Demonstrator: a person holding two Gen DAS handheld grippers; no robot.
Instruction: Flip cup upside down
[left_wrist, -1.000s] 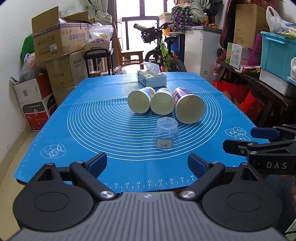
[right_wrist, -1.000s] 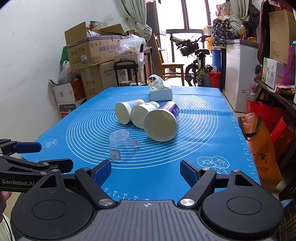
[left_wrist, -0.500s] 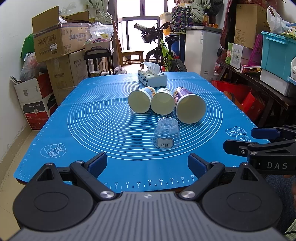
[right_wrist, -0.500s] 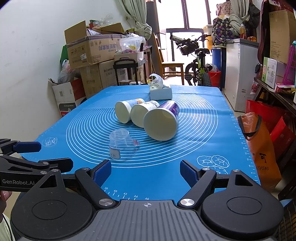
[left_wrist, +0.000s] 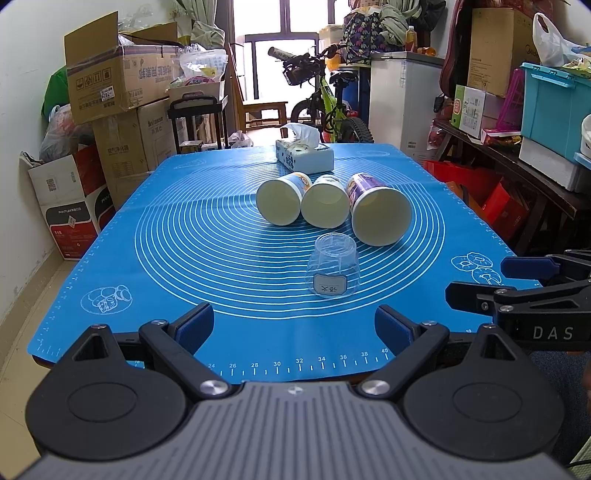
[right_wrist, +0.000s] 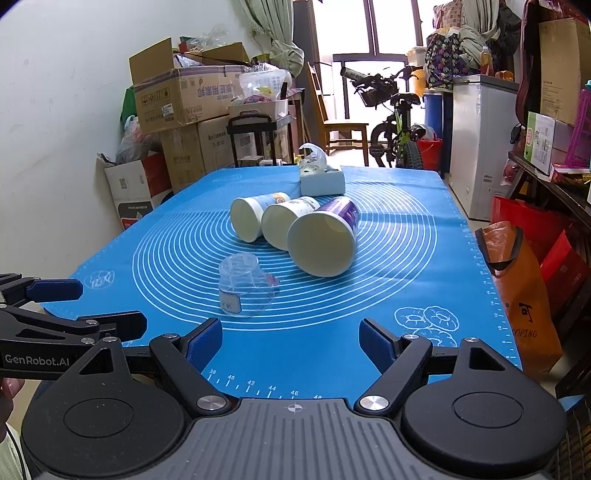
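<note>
A small clear plastic cup (left_wrist: 333, 266) with a white label stands mouth down on the blue mat (left_wrist: 207, 258); it also shows in the right wrist view (right_wrist: 243, 284). My left gripper (left_wrist: 294, 325) is open and empty at the mat's near edge, short of the cup. My right gripper (right_wrist: 291, 338) is open and empty, to the right of the left one and short of the cup. Each gripper shows at the side of the other's view.
Three paper cups (left_wrist: 327, 208) lie on their sides in a row behind the clear cup, mouths toward me. A tissue box (left_wrist: 304, 155) stands at the mat's far end. Cardboard boxes (left_wrist: 122, 92), a bicycle (left_wrist: 325, 107) and shelves surround the table.
</note>
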